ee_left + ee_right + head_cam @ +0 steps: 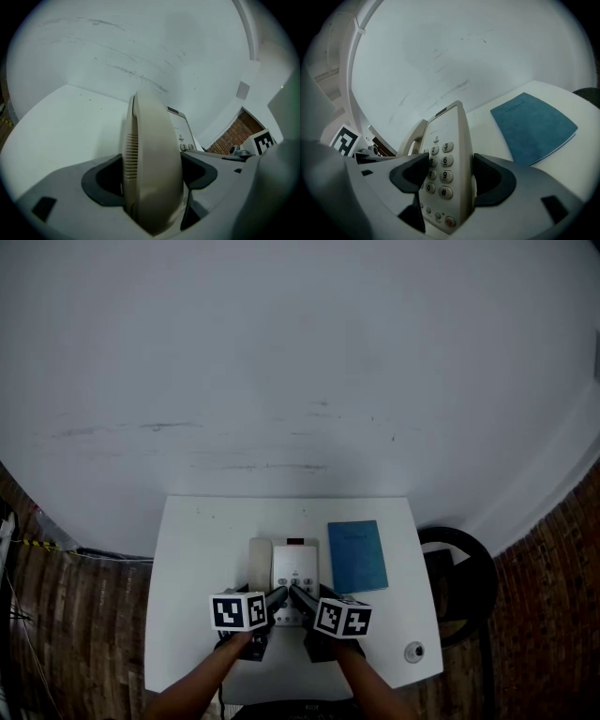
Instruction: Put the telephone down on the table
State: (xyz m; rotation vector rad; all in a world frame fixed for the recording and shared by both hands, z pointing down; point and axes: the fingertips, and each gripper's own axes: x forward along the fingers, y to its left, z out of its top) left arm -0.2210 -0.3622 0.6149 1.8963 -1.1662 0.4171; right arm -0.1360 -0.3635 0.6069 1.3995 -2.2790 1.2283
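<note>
While your left gripper's [152, 174] fingers pinch the cream handset [151, 150], your right gripper's [449, 176] fingers clamp the telephone [294, 570] across its keypad [439, 161]. The telephone is at the table's [195, 559] front middle, just left of the blue booklet [357, 556].

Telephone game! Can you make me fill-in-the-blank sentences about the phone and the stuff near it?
The left gripper has its fingers shut on the ____ of the telephone.
The right gripper has its fingers shut on the base, near a book coloured ____.
The table under them is ____.
Missing words: handset; blue; white.
</note>
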